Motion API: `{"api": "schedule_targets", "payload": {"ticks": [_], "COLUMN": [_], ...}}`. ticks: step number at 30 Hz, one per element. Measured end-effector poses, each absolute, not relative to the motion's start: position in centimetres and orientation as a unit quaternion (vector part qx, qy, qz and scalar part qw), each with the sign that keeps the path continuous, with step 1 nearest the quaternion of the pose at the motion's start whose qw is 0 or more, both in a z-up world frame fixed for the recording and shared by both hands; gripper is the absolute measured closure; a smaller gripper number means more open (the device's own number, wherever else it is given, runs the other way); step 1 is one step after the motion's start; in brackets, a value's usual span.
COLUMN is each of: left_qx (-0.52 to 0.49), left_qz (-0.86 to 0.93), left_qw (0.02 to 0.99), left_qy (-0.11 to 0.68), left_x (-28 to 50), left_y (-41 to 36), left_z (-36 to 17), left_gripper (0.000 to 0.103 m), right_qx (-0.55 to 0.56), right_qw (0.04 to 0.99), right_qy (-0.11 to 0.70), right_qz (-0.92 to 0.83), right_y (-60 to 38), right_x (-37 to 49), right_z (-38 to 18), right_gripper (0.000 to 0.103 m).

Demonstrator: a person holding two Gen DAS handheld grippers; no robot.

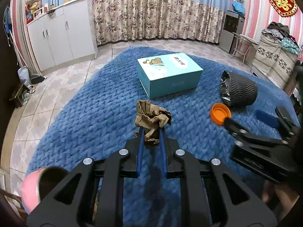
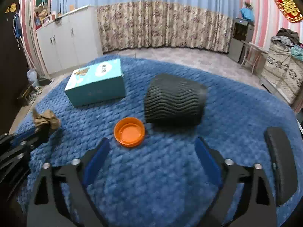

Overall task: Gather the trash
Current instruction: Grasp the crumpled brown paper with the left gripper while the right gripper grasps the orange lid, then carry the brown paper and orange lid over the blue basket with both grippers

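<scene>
My left gripper [image 1: 151,130] is shut on a crumpled brown paper [image 1: 152,117] and holds it above the blue rug [image 1: 85,117]. The paper also shows at the left of the right wrist view [image 2: 46,120]. A black ribbed trash bin [image 2: 175,101] lies on its side on the rug, its bag-lined mouth visible in the left wrist view [image 1: 237,89]. An orange lid [image 2: 129,131] lies in front of the bin, rim up; it also shows in the left wrist view [image 1: 220,113]. My right gripper [image 2: 152,145] is open and empty, just short of the lid.
A teal cardboard box [image 1: 169,73] stands on the rug behind the paper. White cabinets [image 1: 60,36] line the left wall and floral curtains [image 1: 157,19] the back. A black chair armrest [image 2: 280,162] is at the right. Tiled floor [image 1: 55,87] surrounds the rug.
</scene>
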State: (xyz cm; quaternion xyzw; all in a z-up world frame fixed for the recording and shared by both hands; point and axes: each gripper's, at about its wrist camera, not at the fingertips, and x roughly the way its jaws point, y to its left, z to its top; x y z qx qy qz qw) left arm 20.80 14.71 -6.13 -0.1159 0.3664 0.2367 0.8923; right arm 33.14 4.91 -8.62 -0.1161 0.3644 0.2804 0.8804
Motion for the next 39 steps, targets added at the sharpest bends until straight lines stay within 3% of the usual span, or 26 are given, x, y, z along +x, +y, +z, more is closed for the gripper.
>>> {"api": "schedule_targets", "payload": {"ticks": [5, 7, 9, 17, 28, 39], "left_qx": [-0.124, -0.127, -0.128, -0.114, -0.067, -0.017], "left_qz": [0.248, 0.252, 0.252, 0.231, 0.116, -0.011], "left_qw": [0.893, 0.892, 0.892, 0.899, 0.927, 0.945], "left_qy": [0.353, 0.352, 0.353, 0.354, 0.351, 0.325], "left_x": [20.0, 19.9, 19.9, 20.2, 22.5, 23.5], "left_y": [16.0, 16.4, 16.8, 15.4, 4.7, -7.7], "left_z": [-5.0, -4.8, -4.7, -4.0, -2.6, -0.8], "left_gripper": [0.089, 0.089, 0.089, 0.089, 0.089, 0.089], "right_qx": [-0.141, -0.148, -0.148, -0.100, -0.037, 0.003], "right_qw": [0.868, 0.862, 0.858, 0.890, 0.951, 0.952], "right_qy": [0.374, 0.381, 0.384, 0.356, 0.301, 0.293], "right_qz": [0.294, 0.301, 0.307, 0.268, 0.056, -0.086], "right_y": [7.4, 8.0, 8.0, 1.0, -19.0, -33.2], "right_x": [33.4, 33.6, 33.6, 30.4, 22.5, 19.1], "right_z": [-9.3, -9.6, -9.6, -6.3, 0.8, 0.5], "right_gripper": [0.039, 0.055, 0.064, 0.064, 0.064, 0.064]}}
